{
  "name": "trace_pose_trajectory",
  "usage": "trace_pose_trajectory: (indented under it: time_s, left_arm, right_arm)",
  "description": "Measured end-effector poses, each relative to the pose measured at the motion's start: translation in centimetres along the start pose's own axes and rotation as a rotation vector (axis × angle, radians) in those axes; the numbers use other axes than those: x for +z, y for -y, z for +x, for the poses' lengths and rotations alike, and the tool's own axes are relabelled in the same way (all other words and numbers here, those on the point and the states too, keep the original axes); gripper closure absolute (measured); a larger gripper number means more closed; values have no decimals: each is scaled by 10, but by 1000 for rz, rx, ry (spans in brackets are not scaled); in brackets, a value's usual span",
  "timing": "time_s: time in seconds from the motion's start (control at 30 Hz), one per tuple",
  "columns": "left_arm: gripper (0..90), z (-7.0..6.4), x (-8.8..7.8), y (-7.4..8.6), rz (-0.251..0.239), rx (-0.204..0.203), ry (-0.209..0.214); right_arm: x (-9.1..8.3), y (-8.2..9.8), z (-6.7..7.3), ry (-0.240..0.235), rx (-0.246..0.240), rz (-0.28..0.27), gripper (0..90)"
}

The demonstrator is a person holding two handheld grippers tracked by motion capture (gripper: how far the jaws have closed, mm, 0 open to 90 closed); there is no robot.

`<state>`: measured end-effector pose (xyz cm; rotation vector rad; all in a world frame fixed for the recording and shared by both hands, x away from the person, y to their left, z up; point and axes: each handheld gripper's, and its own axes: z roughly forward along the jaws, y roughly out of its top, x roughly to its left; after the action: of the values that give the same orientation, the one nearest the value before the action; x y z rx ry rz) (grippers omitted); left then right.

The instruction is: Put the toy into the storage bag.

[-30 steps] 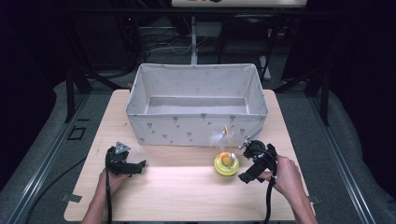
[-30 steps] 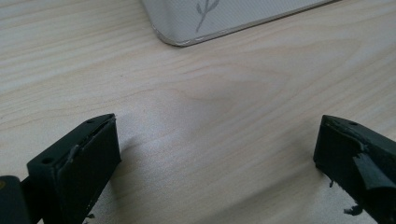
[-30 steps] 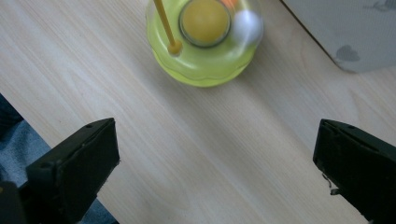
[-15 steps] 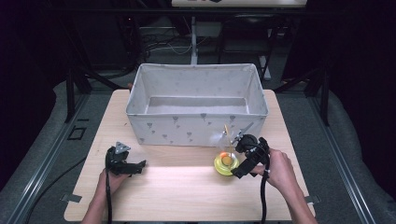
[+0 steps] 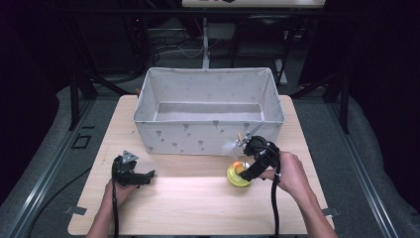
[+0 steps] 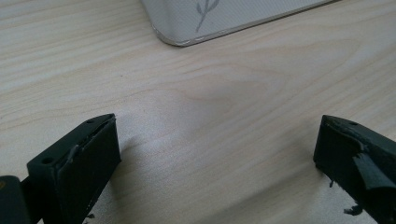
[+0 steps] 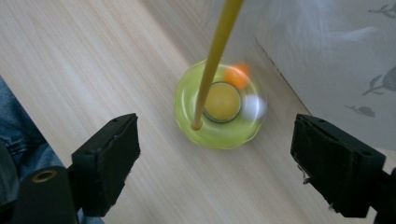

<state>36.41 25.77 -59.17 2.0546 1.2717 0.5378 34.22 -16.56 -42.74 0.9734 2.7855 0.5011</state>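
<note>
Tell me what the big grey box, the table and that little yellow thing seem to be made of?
The box looks like pale grey woven fabric, matte, with printed leaf motifs and soft, slightly bowed walls. The table shows light wood grain with a smooth finish, possibly laminate. The yellow-green ring toy looks like glossy translucent plastic, with a thin yellow stick rising from it, plastic or wood.

high view looks down over the table (image 5: 198, 198); both claw views sit close, sharing its wood.

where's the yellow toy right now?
In the high view the yellow toy sits on the table, right of centre, just in front of the fabric bin. The right hand-held gripper is over it, jaws open.
</note>
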Motion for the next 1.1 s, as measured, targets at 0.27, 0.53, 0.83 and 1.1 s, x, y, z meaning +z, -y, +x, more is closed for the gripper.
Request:
trace_pose_trajectory:
  time_s: [0.27,0.53,0.83,1.1]
  left_arm:
    - [4,0,0,0,-1,-1,-1]
    - [4,0,0,0,0,0,0]
    - [4,0,0,0,0,0,0]
    - [4,0,0,0,0,0,0]
  right_arm:
    - [-1,-6,3,21,-26,1,375]
    - [0,-13,5,24,-55,31,574]
    - [1,-20,5,33,-80,56,793]
    - [1,-23,3,39,-76,53,868]
